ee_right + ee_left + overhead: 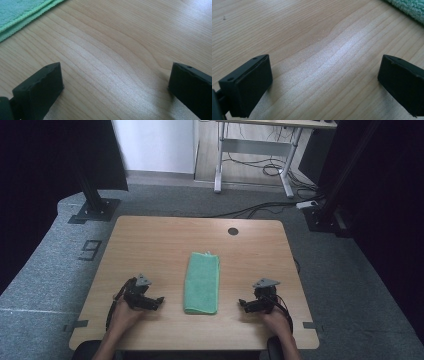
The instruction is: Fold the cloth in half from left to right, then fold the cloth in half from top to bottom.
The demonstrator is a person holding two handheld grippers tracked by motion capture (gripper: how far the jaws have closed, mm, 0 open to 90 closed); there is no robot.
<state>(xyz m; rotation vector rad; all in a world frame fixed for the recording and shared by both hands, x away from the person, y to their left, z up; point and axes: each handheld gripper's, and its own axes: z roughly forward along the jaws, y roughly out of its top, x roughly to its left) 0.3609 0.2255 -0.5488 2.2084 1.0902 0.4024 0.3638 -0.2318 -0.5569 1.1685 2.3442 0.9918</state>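
Observation:
A green towel [202, 282], folded into a long narrow strip, lies along the middle of the wooden table [150, 245]. My left gripper [156, 302] rests low on the table to the towel's left, open, jaws wide apart over bare wood [324, 75]. The towel's corner [409, 8] shows at the top right of the left gripper view. My right gripper [243, 304] sits to the towel's right, also open with nothing between its jaws [115, 85]. The towel's hemmed edge [22, 15] crosses the top left of the right gripper view.
A dark round cable hole [233, 231] sits near the table's far edge. Black frame posts stand on the grey carpet at the back left [92, 200] and back right [325, 210]. A white desk frame [255, 150] with cables stands beyond.

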